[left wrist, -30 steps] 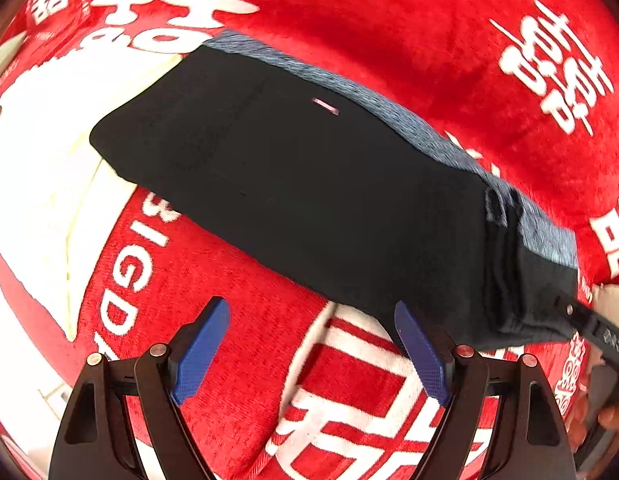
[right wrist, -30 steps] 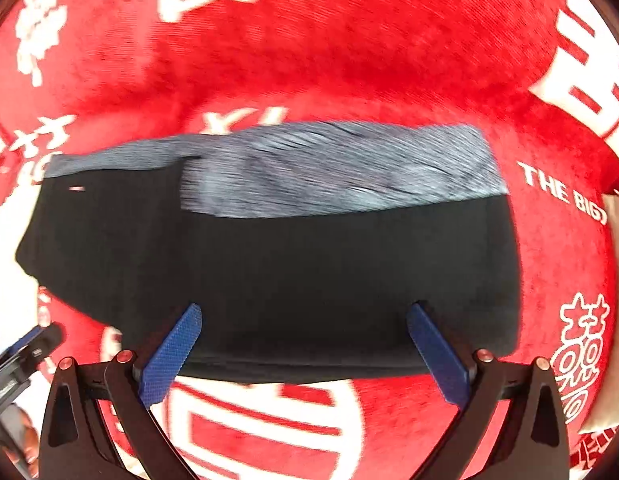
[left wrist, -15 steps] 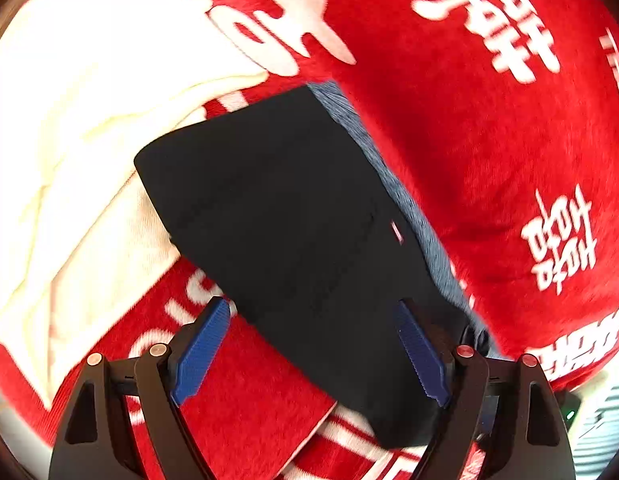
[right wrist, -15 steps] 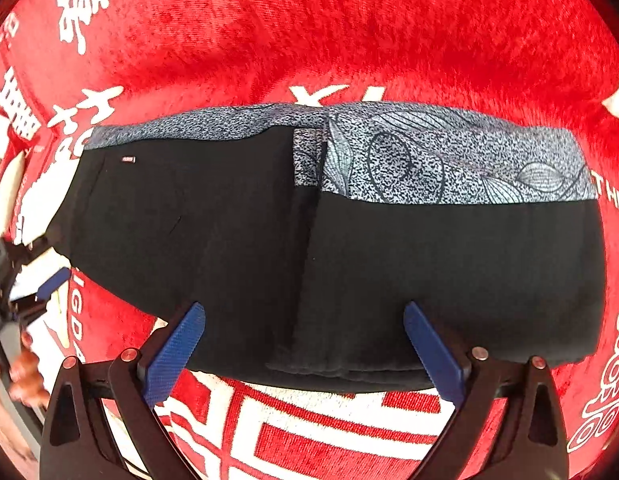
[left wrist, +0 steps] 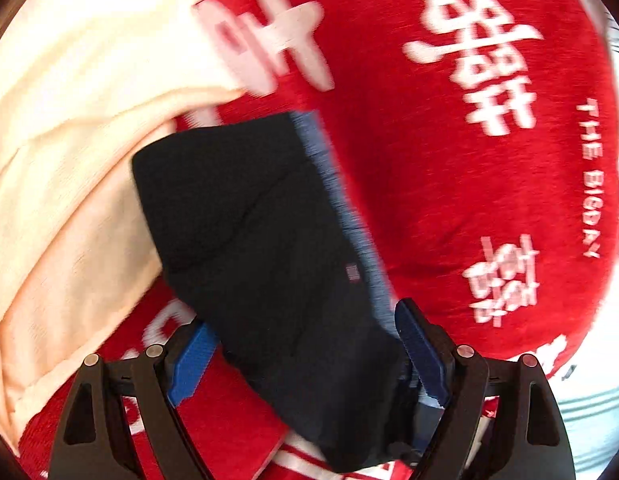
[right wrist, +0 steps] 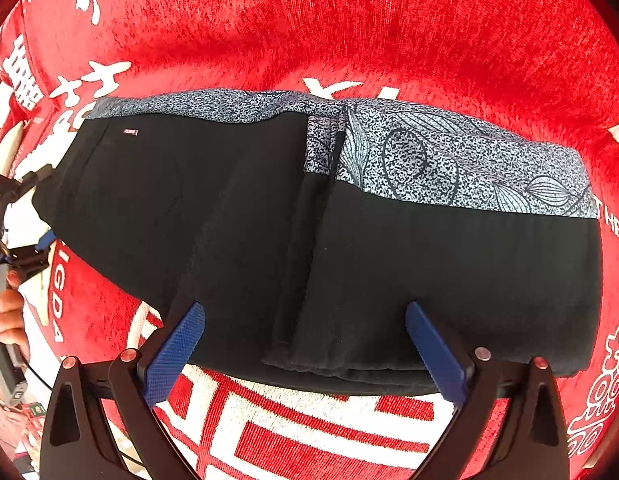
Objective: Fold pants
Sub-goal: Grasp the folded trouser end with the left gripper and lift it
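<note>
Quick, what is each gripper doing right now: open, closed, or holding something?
Left gripper: open, astride the end of the black pants, not pinching.
Right gripper: open over the pants' near edge, holding nothing.

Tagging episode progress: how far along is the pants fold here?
Mostly done, it seems: the black pants lie on the red blanket as a layered bundle, patterned grey panel along the far edge. In hand: nothing gripped; left claw and right claw are both open, straddling the near edges. Left: probably one more fold, though that is a guess.
</note>
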`<state>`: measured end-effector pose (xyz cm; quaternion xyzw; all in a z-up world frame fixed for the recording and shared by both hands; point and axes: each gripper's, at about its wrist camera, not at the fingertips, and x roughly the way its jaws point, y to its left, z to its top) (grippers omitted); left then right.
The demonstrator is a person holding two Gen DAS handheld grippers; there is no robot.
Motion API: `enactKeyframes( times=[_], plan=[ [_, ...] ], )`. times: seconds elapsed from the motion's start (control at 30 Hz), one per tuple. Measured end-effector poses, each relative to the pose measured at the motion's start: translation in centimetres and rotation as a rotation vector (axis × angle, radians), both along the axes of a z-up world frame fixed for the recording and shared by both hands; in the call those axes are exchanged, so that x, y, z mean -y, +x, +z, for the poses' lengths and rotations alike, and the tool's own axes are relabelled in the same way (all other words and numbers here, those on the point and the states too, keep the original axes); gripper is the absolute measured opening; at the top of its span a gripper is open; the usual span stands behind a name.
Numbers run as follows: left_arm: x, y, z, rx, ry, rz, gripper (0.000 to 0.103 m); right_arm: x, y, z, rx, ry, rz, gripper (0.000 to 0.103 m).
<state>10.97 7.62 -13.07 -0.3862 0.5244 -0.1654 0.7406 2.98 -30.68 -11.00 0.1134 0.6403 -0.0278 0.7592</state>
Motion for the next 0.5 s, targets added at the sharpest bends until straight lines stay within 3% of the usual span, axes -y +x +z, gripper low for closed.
enactKeyframes(
  times=[0.07, 0.17, 0.27, 0.37, 0.4, 0.43, 0.47, 0.5],
  plan=[
    [0.5, 0.5, 0.3, 0.027, 0.027, -0.026, 0.086, 0.0, 0.0, 0.1, 0.000, 0.000, 0.005, 0.101],
    [0.7, 1.3, -1.3, -0.037, 0.101, -0.032, 0.086, -0.2, 0.0, 0.0, -0.003, -0.011, 0.015, 0.101],
    [0.8, 1.6, -1.9, -0.052, 0.106, 0.004, 0.086, -0.2, 0.1, -0.1, -0.001, -0.012, 0.012, 0.101],
    [2.2, 2.0, -1.4, -0.074, 0.207, 0.000, 0.085, -0.3, 0.1, -0.2, 0.009, -0.011, 0.012, 0.103],
    [3.0, 2.1, -1.0, -0.074, 0.273, -0.008, 0.076, -0.4, 0.1, -0.3, 0.011, -0.015, 0.016, 0.103],
    [3.6, 2.2, -0.9, -0.074, 0.345, -0.015, 0.052, -0.4, 0.1, -0.3, 0.011, -0.019, 0.018, 0.103],
    [3.7, 2.2, -0.8, -0.079, 0.406, -0.024, 0.040, -0.5, 0.1, -0.2, 0.007, -0.026, 0.021, 0.103],
    [3.9, 2.4, -0.5, -0.079, 0.429, -0.035, 0.035, -0.5, 0.2, -0.1, 0.004, -0.025, 0.019, 0.103]
  ],
)
